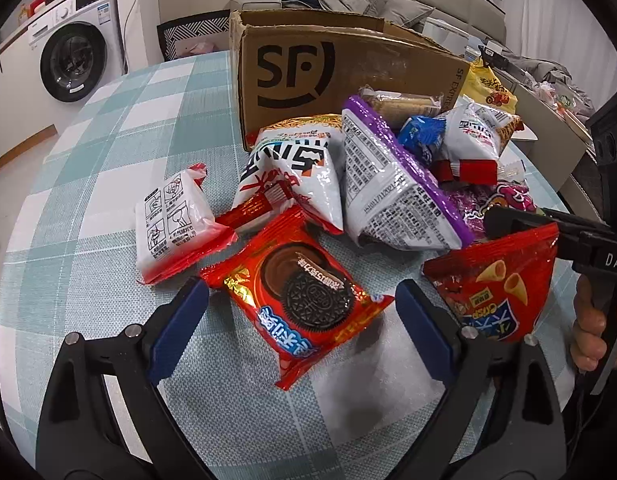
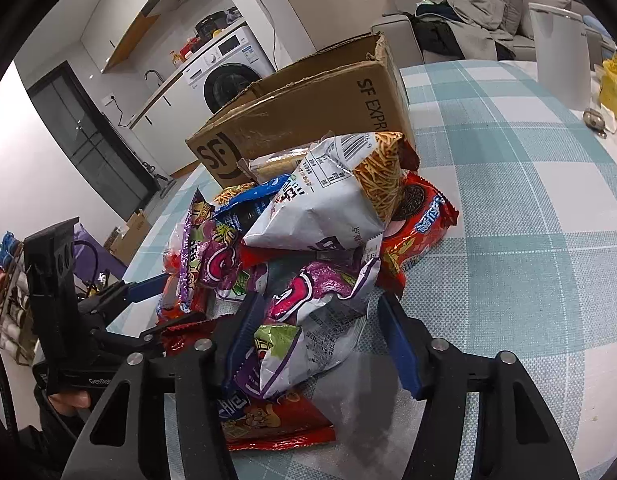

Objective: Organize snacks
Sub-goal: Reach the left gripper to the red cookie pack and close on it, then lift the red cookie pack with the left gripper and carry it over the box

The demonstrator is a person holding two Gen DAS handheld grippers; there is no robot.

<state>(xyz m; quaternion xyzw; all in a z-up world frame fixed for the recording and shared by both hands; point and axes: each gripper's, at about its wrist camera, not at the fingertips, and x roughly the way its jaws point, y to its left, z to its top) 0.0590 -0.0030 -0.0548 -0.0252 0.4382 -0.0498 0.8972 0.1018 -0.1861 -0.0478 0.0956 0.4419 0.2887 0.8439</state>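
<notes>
Behind the heap, a white front-loading washing machine (image 1: 74,58) and a grey sofa frame a round bench under a teal-and-white checked cloth (image 1: 108,128). On it a brown cardboard SF shipping box (image 1: 328,76) stands open-topped, with crinkly snack packets piled loosely against its near side.

Spread wide, the left claw (image 1: 300,320) straddles a red foil chocolate sandwich-cookie packet (image 1: 296,300) lying flat on the cloth; neither blue pad (image 1: 180,320) seems to touch it.

Also parted, the right claw (image 2: 320,344) brackets a white-and-purple crumpled snack bag (image 2: 328,332) at the foot of the pile, gripping nothing yet.

Risks, as I judge them:
- Slick foil may slide out of a shallow pinch.
- Closing hard could crush the cookies.
- Pulling that bottom bag may topple the white noodle-snack bag (image 2: 328,200) leaning above it.
- The claws work near each other and could collide.
</notes>
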